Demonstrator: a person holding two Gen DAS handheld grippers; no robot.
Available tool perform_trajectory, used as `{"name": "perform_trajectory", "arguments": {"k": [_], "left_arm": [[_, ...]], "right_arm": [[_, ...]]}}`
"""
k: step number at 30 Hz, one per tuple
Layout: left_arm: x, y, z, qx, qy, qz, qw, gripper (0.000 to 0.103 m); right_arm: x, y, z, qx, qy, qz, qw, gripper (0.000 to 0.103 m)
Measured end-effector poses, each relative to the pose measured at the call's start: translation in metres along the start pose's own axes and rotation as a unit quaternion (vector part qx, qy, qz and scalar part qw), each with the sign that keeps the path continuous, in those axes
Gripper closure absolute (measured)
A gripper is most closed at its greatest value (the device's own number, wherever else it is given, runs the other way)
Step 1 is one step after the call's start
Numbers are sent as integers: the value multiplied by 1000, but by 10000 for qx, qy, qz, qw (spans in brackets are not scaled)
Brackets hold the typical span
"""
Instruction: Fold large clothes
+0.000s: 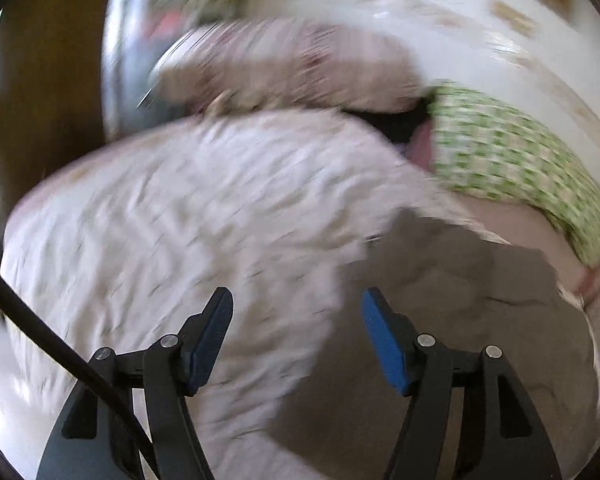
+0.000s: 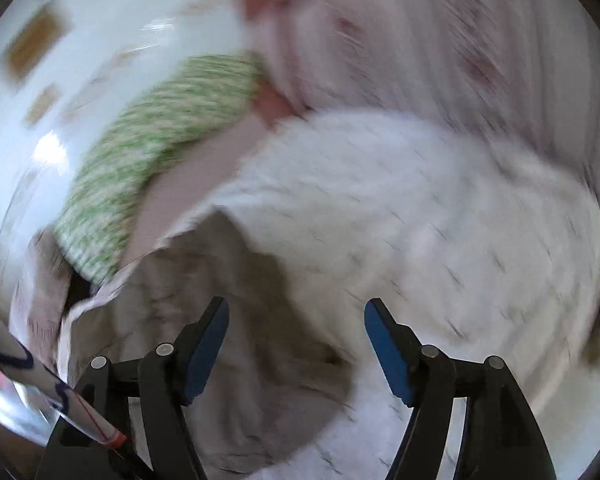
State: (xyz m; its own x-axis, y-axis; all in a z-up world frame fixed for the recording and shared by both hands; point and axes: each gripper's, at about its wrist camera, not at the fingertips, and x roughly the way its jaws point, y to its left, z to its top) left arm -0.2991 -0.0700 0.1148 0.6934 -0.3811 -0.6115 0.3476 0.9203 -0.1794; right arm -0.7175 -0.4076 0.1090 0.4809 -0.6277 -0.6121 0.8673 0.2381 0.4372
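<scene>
Both views are blurred. In the left wrist view, a black cable (image 1: 40,332) crosses the lower left corner; the white garment (image 1: 180,216) with small dark marks lies spread on the bed (image 1: 520,224), a grey cloth (image 1: 440,300) beside it on the right, a green checked pillow (image 1: 512,160) beyond. The left tongs (image 1: 298,336) stand open above the cloth, nothing between them. In the right wrist view, the right tongs (image 2: 296,344) also gape empty over grey cloth (image 2: 220,300) and white garment (image 2: 420,216).
</scene>
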Motion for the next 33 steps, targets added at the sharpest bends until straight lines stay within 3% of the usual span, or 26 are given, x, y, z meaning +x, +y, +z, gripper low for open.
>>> {"name": "perform_trajectory", "arguments": {"k": [3, 6, 9, 12, 16, 22, 25, 29, 33], "left_arm": [[-16, -58, -5, 849, -332, -487, 9946, 37], [-23, -115, -16, 1613, -471, -1016, 9805, 35], [-10, -163, -35, 2292, -112, -1397, 9632, 35], [19, -184, -50, 2535, 368, -1232, 9588, 35], [46, -184, -53, 2533, 712, -1134, 9581, 30], [64, -185, -57, 2482, 802, -1099, 9591, 25], [47, -176, -55, 2359, 632, -1192, 9624, 25], [9, -153, -58, 2307, 367, -1157, 9654, 25], [-26, -123, -62, 2064, 190, -1035, 9728, 25]], "right_arm": [[4, 63, -15, -1190, -93, 423, 9920, 36], [22, 106, -32, -1803, 141, 715, 9809, 41], [46, 137, -48, -2276, 269, 616, 9714, 45], [74, 150, -58, -2460, 525, 485, 9666, 47], [111, 143, -64, -2513, 949, 141, 9632, 44], [115, 146, -63, -2561, 895, 77, 9625, 42], [91, 136, -56, -2335, 721, 292, 9692, 42], [57, 121, -55, -2349, 441, 107, 9710, 42], [29, 94, -61, -2031, 526, 21, 9777, 37]]}}
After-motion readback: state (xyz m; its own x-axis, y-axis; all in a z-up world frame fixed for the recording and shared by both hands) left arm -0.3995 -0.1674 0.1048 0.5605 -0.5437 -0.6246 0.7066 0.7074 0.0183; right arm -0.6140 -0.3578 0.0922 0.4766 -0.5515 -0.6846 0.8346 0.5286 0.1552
